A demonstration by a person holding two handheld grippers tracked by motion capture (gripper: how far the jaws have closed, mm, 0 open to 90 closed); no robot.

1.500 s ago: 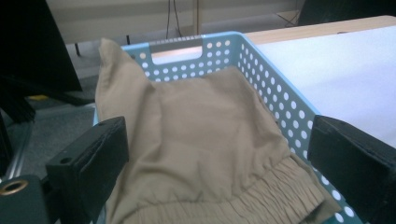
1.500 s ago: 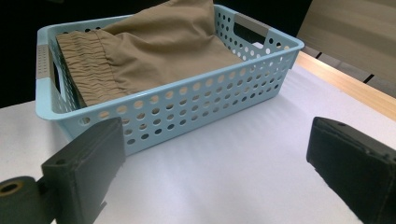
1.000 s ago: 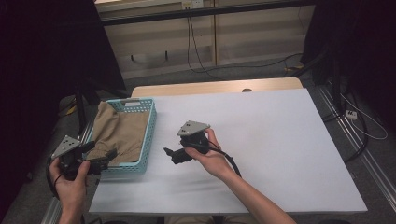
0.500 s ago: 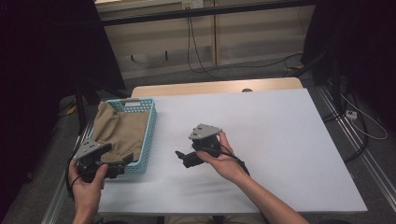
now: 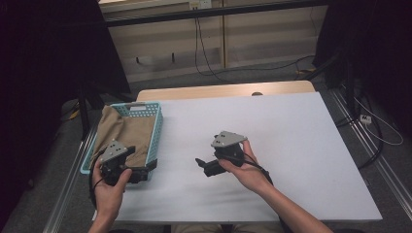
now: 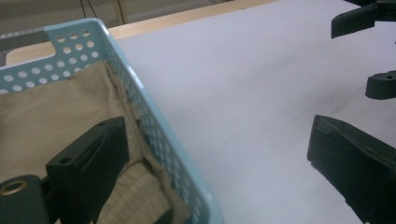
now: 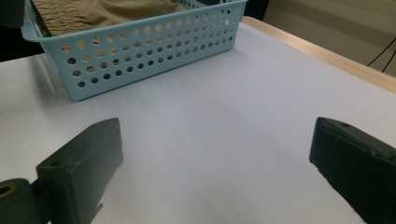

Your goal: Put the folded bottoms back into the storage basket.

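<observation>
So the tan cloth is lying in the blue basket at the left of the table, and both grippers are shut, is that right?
Not quite. The tan cloth does lie in the blue basket at the left of the table, but both grippers are open. The left gripper view shows its jaws wide apart, straddling the basket's wall, and the right gripper view shows its jaws spread over bare table.

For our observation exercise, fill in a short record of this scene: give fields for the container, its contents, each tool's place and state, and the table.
container: light blue perforated basket at the table's left edge
contents: tan cloth, crumpled, filling the basket
left tool: open, straddling the basket's near right wall, one jaw over the cloth, holding nothing
right tool: open, over bare table, pointing towards the basket, holding nothing
table: white top, wooden strip along the far edge
</observation>
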